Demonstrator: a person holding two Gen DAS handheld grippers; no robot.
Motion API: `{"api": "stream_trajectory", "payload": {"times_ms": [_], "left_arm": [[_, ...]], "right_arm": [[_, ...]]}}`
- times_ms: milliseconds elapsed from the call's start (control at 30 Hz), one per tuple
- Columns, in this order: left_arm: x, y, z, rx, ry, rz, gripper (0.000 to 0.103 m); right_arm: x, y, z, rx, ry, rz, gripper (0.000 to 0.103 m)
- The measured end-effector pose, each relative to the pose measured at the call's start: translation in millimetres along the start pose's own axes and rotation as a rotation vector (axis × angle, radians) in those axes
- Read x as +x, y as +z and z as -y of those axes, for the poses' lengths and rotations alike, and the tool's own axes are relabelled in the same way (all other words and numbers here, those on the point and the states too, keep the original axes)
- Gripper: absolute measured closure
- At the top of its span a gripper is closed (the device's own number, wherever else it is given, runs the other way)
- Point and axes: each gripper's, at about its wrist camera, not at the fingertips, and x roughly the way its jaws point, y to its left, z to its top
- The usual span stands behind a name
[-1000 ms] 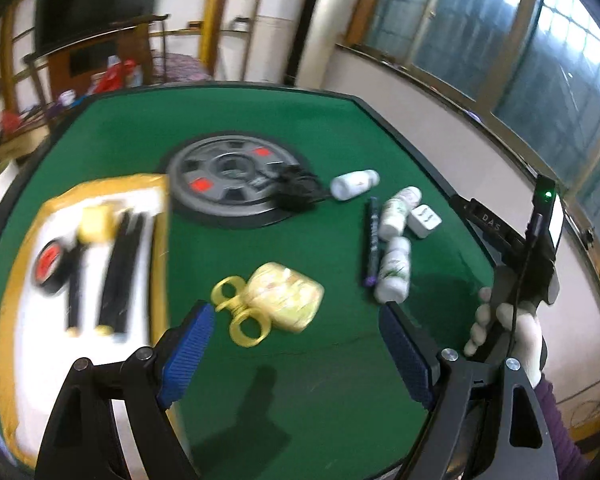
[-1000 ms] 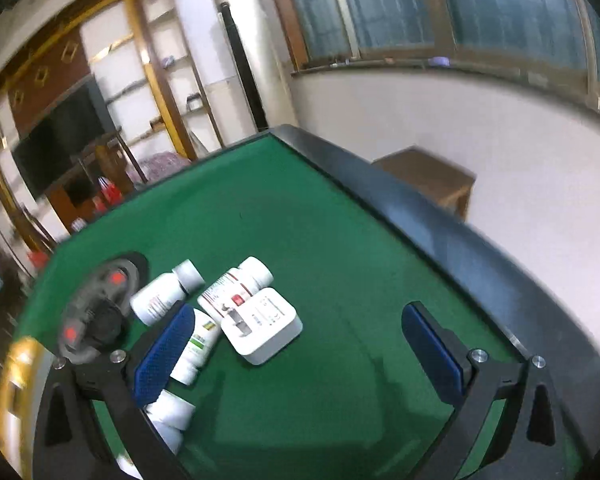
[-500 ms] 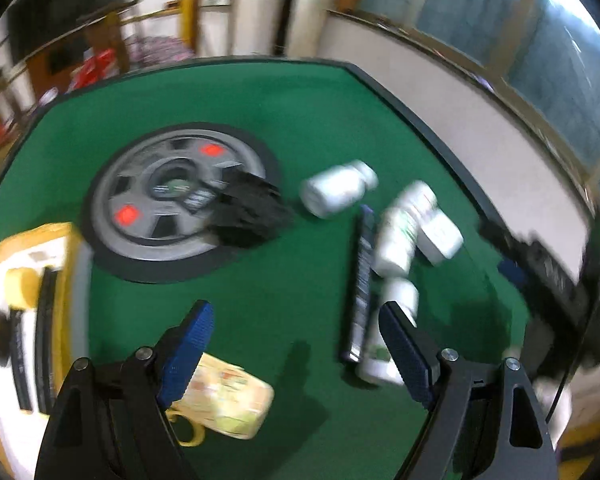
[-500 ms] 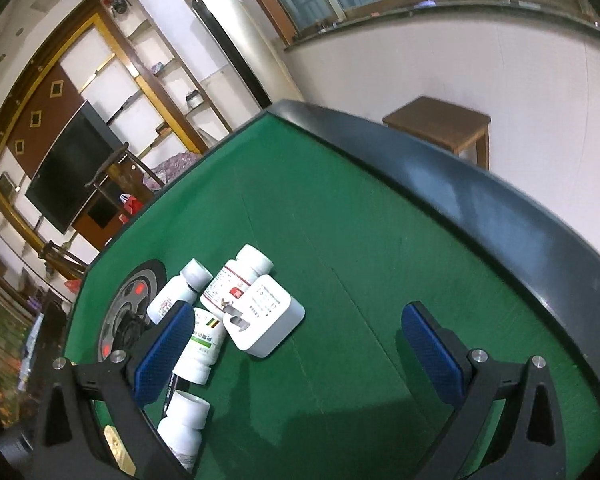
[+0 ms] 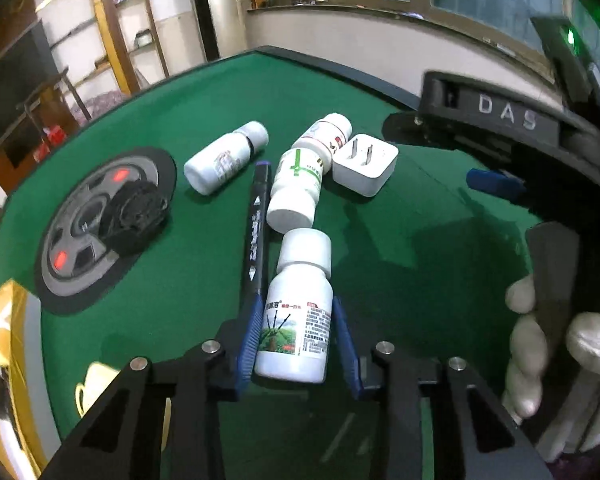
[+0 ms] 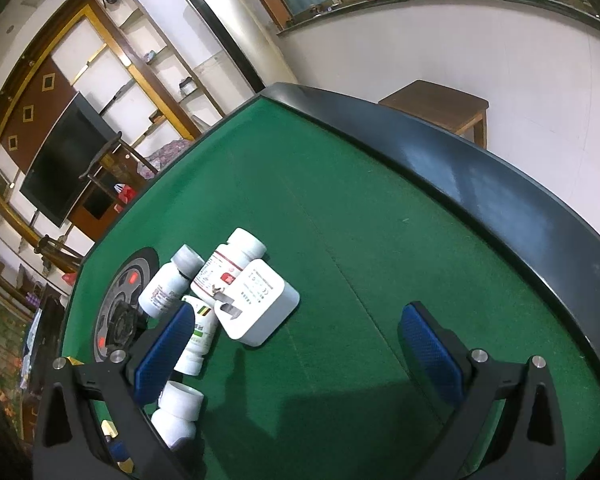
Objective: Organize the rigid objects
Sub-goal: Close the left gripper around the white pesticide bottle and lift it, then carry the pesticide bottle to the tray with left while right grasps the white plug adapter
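My left gripper (image 5: pixel 296 344) is shut on a white bottle with a picture label (image 5: pixel 296 320), which lies on the green felt. Ahead of it lie a green-labelled bottle (image 5: pixel 296 188), a red-labelled bottle (image 5: pixel 326 132), another white bottle (image 5: pixel 224 158), a black marker (image 5: pixel 258 224) and a white plug adapter (image 5: pixel 364 164). My right gripper (image 6: pixel 296 350) is open and empty above the felt, just right of the adapter (image 6: pixel 260 308) and the bottles (image 6: pixel 228 268). The gripped bottle shows at the lower left of the right wrist view (image 6: pixel 178 412).
A grey weight plate (image 5: pixel 88 220) with a black object (image 5: pixel 136 216) on it lies at the left. A yellow-rimmed white tray (image 5: pixel 8 360) sits at the far left. The table's black rim (image 6: pixel 480 176) curves along the right. A wooden stool (image 6: pixel 440 108) stands beyond it.
My left gripper has moved right and forward, away from the yellow object, and shut on the picture-label bottle. My right gripper has stayed open near the adapter.
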Motion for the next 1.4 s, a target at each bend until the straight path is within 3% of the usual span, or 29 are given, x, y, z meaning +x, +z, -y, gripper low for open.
{"api": "stream_trajectory", "payload": {"times_ms": [167,367,433,533,867,1033,1100,1233,1267,1333,1367,1400], "left_arm": [[-18,-22,-17,-0.071,-0.072,-0.033,0.066],[-1,-26,-7,-0.06,-0.069,-0.05,0.063],[-2,-27,-5,-0.063,-0.057,-0.025,0.067],[-9,-31,-18,-0.149,-0.139,-0.025,0.067],[-85,-67,-66,-0.293,-0.237,0.096,0.067],[-118,-88,-106,-0.357,-0.198,0.154,0.067],[-127,-98,-119,-0.382,-0.181,0.174,0.067],[-136,-117,-156,-0.462,-0.149,0.197,0.067],[-138,-124,-168,-0.492,-0.134,0.199,0.067],[-139,-132,-183,-0.531,-0.114,0.201,0.067],[-140,-137,-193,-0.554,-0.101,0.202,0.067],[-142,-143,-202,-0.572,-0.089,0.205,0.067]], "right_arm": [[4,1,-1,0.008,0.009,-0.02,0.0],[6,0,-5,-0.006,0.005,-0.027,0.0],[6,0,-4,-0.003,-0.003,-0.023,0.0],[7,1,-2,0.005,-0.012,-0.017,0.0],[11,-5,-11,-0.05,0.009,-0.035,0.0],[22,-5,-35,-0.193,-0.079,-0.082,0.0],[27,-6,-49,-0.313,-0.165,-0.076,0.0],[42,-7,-73,-0.5,-0.227,-0.098,0.001],[45,-8,-80,-0.551,-0.242,-0.094,0.007],[51,-10,-88,-0.609,-0.239,-0.108,0.03],[54,-11,-90,-0.613,-0.241,-0.123,0.047],[53,-9,-89,-0.601,-0.23,-0.122,0.047]]}}
